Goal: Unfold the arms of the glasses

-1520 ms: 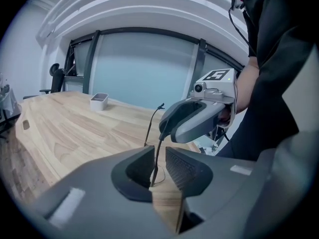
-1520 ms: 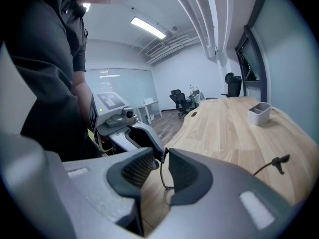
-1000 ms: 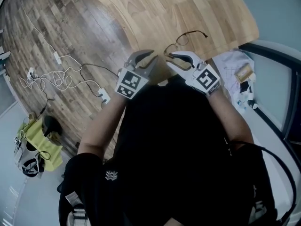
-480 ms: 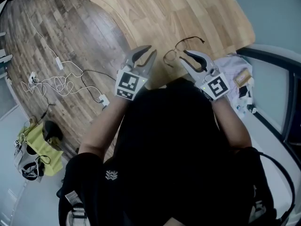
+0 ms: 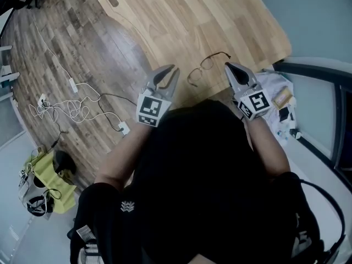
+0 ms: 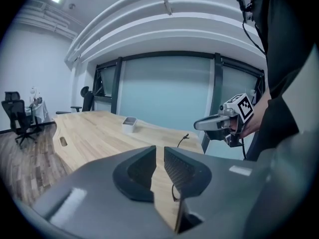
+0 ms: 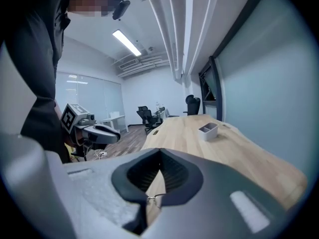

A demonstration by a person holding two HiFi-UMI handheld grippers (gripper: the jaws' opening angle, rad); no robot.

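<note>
Overhead, the counter (image 5: 220, 15) fills the upper middle of the head view. Its curved left edge runs down to the left gripper (image 5: 166, 73), and bare wood lies open above. The glasses (image 5: 204, 69), thin dark wire with one arm reaching to the upper right, lie between that gripper and the right gripper (image 5: 232, 69), touching neither. Cables (image 5: 66, 100) sprawl over the floor at left.

Left gripper view: the jaws are closing, a narrow slit between them, nothing inside. A small white tray (image 6: 129, 124) sits mid-frame.

Right gripper view: the jaws are closed, empty.
</note>
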